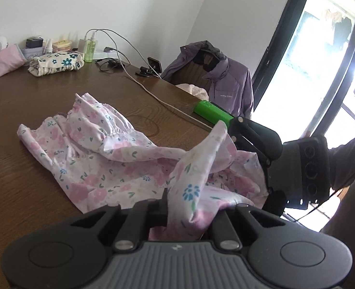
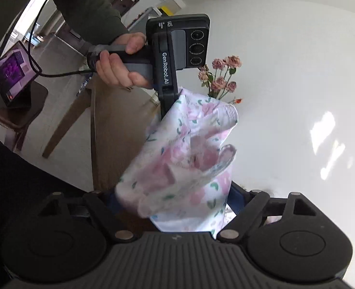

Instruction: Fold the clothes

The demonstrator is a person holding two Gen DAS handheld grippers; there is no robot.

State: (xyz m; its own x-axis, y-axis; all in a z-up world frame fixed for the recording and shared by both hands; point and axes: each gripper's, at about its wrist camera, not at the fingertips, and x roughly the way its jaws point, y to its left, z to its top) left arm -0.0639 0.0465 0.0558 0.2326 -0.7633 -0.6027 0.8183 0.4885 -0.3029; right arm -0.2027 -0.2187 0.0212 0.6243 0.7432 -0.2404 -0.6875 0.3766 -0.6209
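Observation:
A white garment with pink and blue flowers (image 1: pixel 100 168) lies crumpled on the brown wooden table (image 1: pixel 32 96). At the bottom of the left wrist view, my left gripper (image 1: pixel 187 216) is shut on a bunched edge of it, and the fingertips are buried in cloth. The right wrist view shows that gripper (image 2: pixel 165 113) from outside, held by a hand (image 2: pixel 119 67), with the garment (image 2: pixel 189 144) hanging from it. My right gripper (image 2: pixel 175 200) stands wide, with a raised fold lying loosely between its blue fingers (image 2: pixel 237 197). Its green finger (image 1: pixel 211 113) pokes out past the cloth's peak.
At the table's far end are a folded floral cloth (image 1: pixel 57 63), a pink cloth (image 1: pixel 3 62), a green bottle (image 1: pixel 90 48) and a white cable (image 1: pixel 153 94). A purple jacket (image 1: pixel 225 82) hangs on a chair beyond. A laptop (image 2: pixel 11 74) sits on a stool.

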